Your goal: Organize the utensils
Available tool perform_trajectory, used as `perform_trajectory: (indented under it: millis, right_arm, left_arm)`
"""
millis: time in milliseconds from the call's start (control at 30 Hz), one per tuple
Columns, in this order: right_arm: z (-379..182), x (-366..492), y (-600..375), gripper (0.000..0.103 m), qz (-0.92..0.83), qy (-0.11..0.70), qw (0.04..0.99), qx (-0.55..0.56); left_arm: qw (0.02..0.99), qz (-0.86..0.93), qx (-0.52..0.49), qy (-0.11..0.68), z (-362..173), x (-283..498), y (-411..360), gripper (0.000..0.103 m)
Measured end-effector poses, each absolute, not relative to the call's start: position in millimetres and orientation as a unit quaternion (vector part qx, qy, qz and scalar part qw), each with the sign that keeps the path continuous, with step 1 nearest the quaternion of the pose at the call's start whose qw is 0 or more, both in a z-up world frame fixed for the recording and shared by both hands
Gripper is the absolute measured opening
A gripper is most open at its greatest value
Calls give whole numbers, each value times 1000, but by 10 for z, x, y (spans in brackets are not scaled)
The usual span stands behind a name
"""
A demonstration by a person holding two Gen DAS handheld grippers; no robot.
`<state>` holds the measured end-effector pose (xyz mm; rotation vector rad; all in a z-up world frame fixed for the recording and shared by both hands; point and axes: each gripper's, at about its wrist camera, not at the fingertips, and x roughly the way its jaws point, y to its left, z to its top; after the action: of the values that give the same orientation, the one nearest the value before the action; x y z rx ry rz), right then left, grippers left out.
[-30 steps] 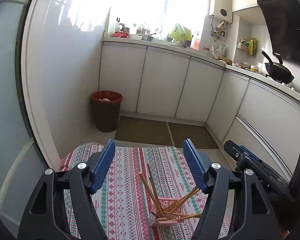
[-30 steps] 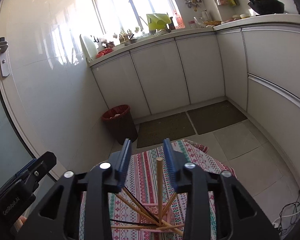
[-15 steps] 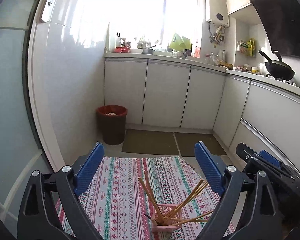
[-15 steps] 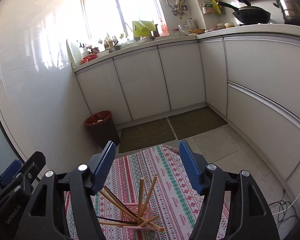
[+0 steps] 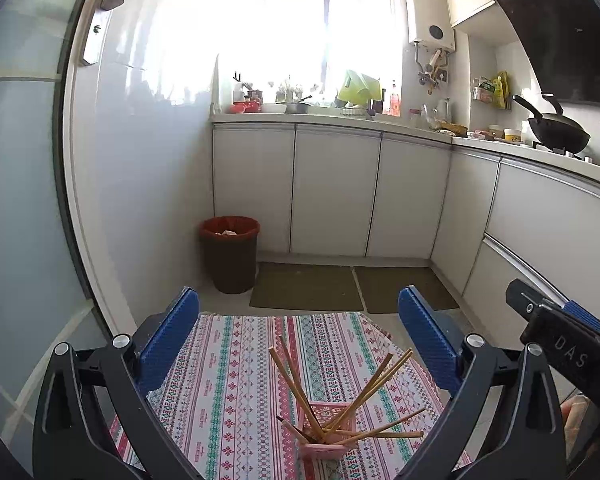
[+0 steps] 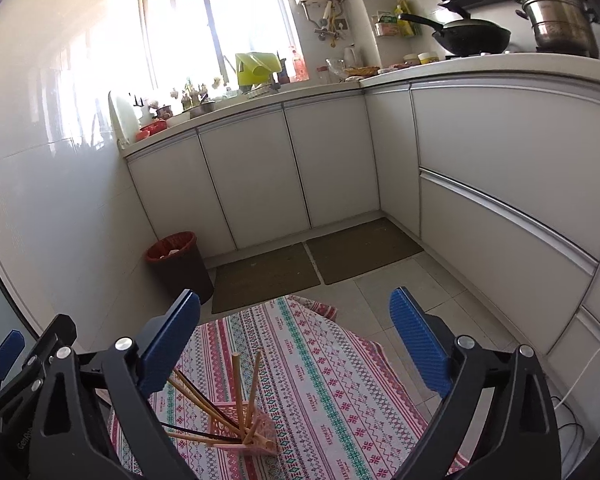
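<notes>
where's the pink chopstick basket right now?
The pink basket stands on the patterned tablecloth, low centre in both wrist views, chopsticks fanning out of it, below the open grippers.

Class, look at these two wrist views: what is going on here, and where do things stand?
A person is tidying chopsticks with two handheld grippers. The chopsticks stand fanned out in a small pink basket on a patterned tablecloth. The left gripper and the right gripper have both just been opening; their jaws now stand wide and hold nothing, with the basket below and between them. The chopsticks appear already dropped in, untouched by either gripper.
</notes>
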<state>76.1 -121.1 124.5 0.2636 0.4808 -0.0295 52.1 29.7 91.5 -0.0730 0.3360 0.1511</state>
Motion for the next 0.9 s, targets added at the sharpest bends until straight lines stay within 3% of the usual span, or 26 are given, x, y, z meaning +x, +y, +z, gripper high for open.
perform_trajectory:
  millis: [900]
  right_arm:
    - [1189,333,-1465,96,-128,242,960,50]
  left_arm:
    - [980,125,-6,154,893,293,-103,96]
